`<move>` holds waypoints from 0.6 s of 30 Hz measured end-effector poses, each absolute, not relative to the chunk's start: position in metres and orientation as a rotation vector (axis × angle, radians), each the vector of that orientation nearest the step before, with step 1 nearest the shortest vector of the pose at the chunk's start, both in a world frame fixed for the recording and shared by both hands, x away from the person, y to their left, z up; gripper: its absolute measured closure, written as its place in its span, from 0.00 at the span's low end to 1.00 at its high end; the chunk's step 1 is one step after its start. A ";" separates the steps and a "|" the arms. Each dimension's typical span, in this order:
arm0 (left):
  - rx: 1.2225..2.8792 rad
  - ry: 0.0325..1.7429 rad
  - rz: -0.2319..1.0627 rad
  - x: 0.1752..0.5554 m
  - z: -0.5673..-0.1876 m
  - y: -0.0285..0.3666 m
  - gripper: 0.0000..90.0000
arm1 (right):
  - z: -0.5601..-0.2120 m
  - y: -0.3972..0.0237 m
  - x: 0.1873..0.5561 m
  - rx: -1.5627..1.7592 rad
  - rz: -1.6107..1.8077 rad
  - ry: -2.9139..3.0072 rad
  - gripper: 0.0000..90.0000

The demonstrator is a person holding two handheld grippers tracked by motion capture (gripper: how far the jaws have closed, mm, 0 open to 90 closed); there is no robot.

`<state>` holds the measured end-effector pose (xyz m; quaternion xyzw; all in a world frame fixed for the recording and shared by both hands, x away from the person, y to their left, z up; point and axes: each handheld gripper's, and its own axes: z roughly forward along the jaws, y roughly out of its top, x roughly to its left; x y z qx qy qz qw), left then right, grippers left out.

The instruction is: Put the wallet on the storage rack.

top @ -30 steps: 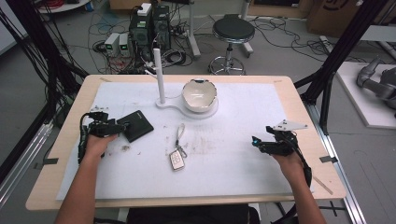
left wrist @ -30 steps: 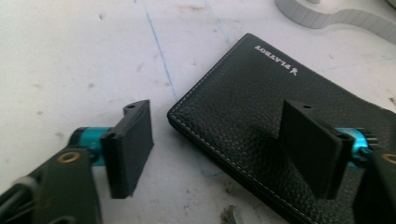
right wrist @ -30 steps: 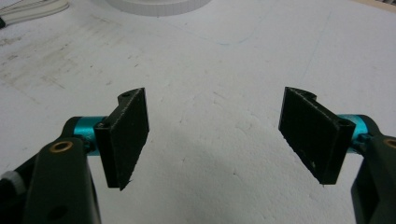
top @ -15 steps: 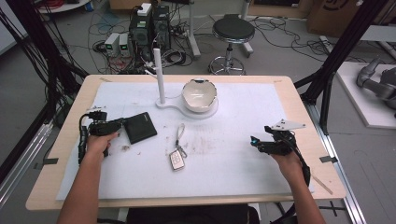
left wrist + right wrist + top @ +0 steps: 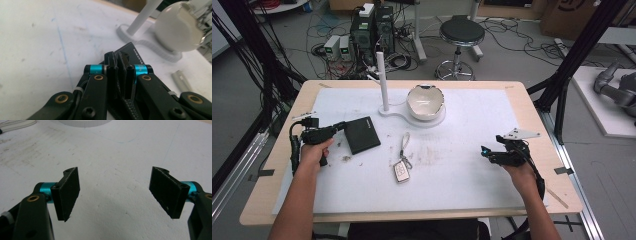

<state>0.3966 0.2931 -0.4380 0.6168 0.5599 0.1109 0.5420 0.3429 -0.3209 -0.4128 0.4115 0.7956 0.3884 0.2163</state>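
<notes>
Left gripper view: the left tool (image 5: 119, 65) has just been closing, and its pads now clamp the near edge of the black card wallet (image 5: 130, 53), which sits edge-on between them. In the earlier high views the jaws stood apart at that same edge; now they are clenched on it. Judgement: the grasp step looks done, and a lift or drag of the wallet is the likely next move.

High view: the wallet (image 5: 362, 135) lies flat on the white tabletop (image 5: 462, 175), left of centre, with the left tool (image 5: 338, 128) at its left edge. It is a thin, dark, rectangular slab with squared corners; the left gripper view shows small white lettering on its top face and a matte finish. Thin and stiff, so it will probably pivot if held by one edge alone.

Right gripper view: the right tool (image 5: 115, 191) is released, jaws wide apart over bare tabletop, nothing between them. In the high view it (image 5: 486, 152) rests well apart from the wallet. A key fob (image 5: 401, 171) lies between the two tools, untouched.
</notes>
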 end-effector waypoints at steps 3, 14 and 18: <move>1.457 1.283 0.277 0.393 -0.432 0.293 0.96 | -0.413 -0.320 0.343 1.147 1.082 2.201 0.28; 1.445 1.223 0.311 0.386 -0.413 0.292 0.96 | -0.414 -0.320 0.343 1.152 1.081 2.205 0.28; 1.487 1.283 0.357 0.389 -0.421 0.293 0.96 | -0.414 -0.319 0.343 1.149 1.078 2.210 0.28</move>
